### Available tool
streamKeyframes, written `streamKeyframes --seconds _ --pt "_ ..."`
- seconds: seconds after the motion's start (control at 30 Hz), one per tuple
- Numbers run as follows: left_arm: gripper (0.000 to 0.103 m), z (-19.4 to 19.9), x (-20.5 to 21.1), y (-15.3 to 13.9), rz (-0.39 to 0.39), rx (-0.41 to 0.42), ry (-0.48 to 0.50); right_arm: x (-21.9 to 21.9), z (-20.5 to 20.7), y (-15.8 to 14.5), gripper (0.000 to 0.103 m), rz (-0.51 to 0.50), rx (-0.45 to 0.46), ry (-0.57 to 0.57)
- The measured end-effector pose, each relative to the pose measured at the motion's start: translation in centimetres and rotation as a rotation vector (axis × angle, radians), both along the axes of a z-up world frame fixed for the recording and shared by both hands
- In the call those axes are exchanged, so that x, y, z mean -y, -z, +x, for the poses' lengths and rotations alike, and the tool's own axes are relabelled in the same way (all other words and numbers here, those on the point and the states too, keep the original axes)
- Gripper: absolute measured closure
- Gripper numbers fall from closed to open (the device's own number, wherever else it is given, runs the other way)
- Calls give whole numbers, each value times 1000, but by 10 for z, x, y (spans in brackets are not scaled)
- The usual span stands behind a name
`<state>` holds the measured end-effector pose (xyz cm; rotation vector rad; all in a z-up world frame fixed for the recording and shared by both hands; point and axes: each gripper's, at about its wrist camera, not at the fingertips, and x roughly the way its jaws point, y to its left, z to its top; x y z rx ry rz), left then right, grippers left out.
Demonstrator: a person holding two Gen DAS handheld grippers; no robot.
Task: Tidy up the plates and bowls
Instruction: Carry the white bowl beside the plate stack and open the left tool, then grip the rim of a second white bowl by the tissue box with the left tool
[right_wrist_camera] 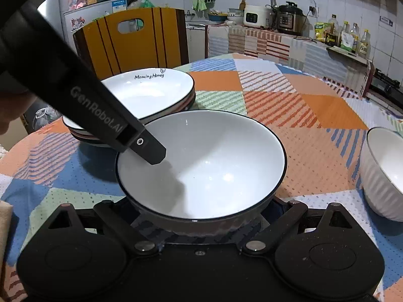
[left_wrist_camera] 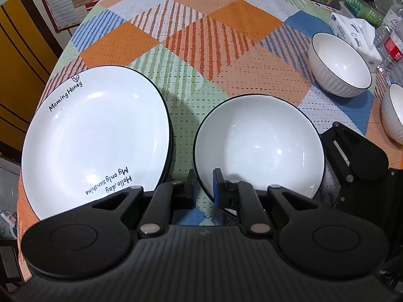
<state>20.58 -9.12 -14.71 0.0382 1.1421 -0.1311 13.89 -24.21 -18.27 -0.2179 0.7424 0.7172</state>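
A wide white bowl with a dark rim stands on the patterned tablecloth. My left gripper is shut on its near-left rim, one blue pad inside the bowl and one outside. In the right wrist view the bowl fills the middle; my right gripper sits wide around its near side, fingertips hidden under it. The left gripper's finger reaches into the bowl. A stack of white plates printed "Morning Honey" lies left of the bowl; it also shows in the right wrist view.
Two ribbed white bowls stand at the right: one farther back, one at the edge, also in the right wrist view. A tissue pack and water bottles sit behind them. A yellow chair stands past the table.
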Motion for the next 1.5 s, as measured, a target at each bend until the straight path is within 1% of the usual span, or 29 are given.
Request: streamKeyframes --seconds 0.1,0.2,0.27,0.37,0.47,0.6,0.73,0.83,0.93,0.97,1.03,1.1,1.13,1.2,1.27,1.33,1.37,1.43,1.5 --pt "92 -1 2 1 -4 -6 9 -2 -4 2 6 -13 14 -1" --pt "91 -3 3 1 7 3 13 -2 -3 2 6 -18 -6 0" --pt "89 -3 3 1 4 0 8 2 -6 -1 6 -15 -25 18" --pt "89 -7 2 -4 -11 5 10 14 -14 -6 6 -8 -45 59" --pt "87 -12 3 -11 -9 14 20 32 -26 -14 6 13 -36 88" --pt "86 -14 2 -21 -22 14 7 63 -37 -31 6 75 -10 172" --pt "84 -18 4 -39 -16 70 14 96 -44 -51 6 161 61 289" --pt "81 -20 10 -56 -14 115 29 112 -49 -61 6 182 133 364" --pt "77 -18 17 -70 -35 145 46 122 -49 -66 6 200 145 395" --pt "76 -17 20 -74 -42 159 54 123 -48 -67 6 189 158 417" --pt "70 -14 28 -80 -55 182 74 125 -43 -67 6 157 163 453" --pt "67 -9 37 -84 -67 207 92 125 -36 -68 6 99 174 485" --pt "63 -6 41 -85 -75 214 102 125 -32 -69 6 65 175 488" --pt "61 1 51 -86 -97 228 118 126 -23 -71 6 6 186 479" --pt "58 9 59 -84 -122 237 125 130 -15 -71 4 -17 191 471" --pt "54 18 67 -78 -153 242 117 136 -8 -70 3 -38 177 490" --pt "54 24 71 -75 -168 238 114 139 -1 -67 3 -46 167 507" --pt "54 35 79 -67 -190 223 108 143 6 -64 3 -57 153 500" --pt "54 47 88 -58 -201 201 112 142 17 -57 3 -92 138 494"
